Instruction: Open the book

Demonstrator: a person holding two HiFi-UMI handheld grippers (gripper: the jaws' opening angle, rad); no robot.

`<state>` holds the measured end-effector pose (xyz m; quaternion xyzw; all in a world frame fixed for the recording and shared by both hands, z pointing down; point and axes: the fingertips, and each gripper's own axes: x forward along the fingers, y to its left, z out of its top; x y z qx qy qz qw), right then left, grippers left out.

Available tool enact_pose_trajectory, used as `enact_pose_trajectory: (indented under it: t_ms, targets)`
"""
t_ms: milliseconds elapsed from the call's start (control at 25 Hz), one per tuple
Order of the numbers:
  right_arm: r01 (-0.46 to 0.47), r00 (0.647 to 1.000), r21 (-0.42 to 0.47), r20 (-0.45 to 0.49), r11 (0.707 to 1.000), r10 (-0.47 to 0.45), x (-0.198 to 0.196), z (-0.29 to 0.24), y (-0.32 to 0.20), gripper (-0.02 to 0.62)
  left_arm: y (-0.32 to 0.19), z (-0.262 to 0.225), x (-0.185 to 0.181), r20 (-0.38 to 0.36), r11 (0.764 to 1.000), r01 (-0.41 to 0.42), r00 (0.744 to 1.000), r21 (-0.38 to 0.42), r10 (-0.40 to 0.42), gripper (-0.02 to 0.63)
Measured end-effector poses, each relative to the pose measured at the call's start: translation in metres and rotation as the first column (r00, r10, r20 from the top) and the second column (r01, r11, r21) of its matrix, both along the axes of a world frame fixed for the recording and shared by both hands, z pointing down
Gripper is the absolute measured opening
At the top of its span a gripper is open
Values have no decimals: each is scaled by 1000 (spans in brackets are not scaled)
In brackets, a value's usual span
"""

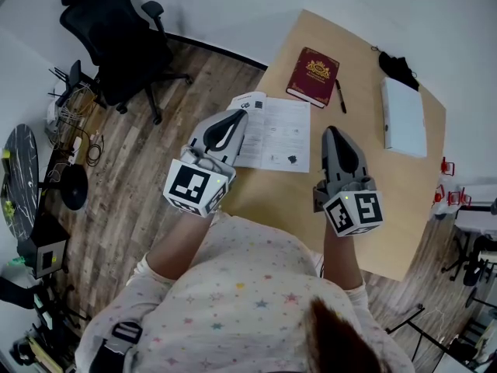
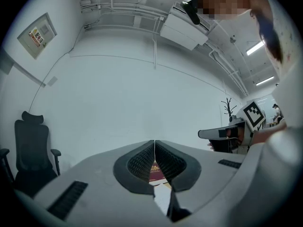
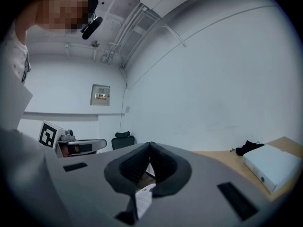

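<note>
A dark red book (image 1: 313, 76) with a gold emblem lies closed on the wooden table (image 1: 365, 200), toward its far side. Through the gap under the left jaws a sliver of the book (image 2: 155, 170) shows. My left gripper (image 1: 239, 115) is shut and empty; it hovers over the left edge of an open white booklet (image 1: 273, 133). In its own view the left gripper (image 2: 155, 143) has its jaws touching. My right gripper (image 1: 331, 130) hangs just right of the booklet, short of the book. The right gripper (image 3: 150, 145) also has its jaws together, with nothing between them. Both point level.
A black pen (image 1: 339, 95) lies right beside the book. A white box (image 1: 404, 116) and a black bundle (image 1: 398, 68) sit at the table's far right. A black office chair (image 1: 116, 37) stands on the wood floor to the left, with cables and gear beyond it.
</note>
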<state>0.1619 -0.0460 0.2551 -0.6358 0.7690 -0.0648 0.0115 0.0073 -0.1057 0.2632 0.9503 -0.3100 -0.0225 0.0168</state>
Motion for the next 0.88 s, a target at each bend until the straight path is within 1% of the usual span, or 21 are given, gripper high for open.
enact_pose_trajectory:
  t_ms: [320, 880]
  targets:
    - [4, 1000, 20, -8, 1000, -3, -1, -5, 0, 2, 2, 2, 1, -6, 1000, -8, 1000, -5, 8, 15]
    - [-15, 1000, 8, -14, 1000, 15, 0, -2, 1, 2, -1, 6, -2, -11, 1000, -7, 1000, -17, 7, 15]
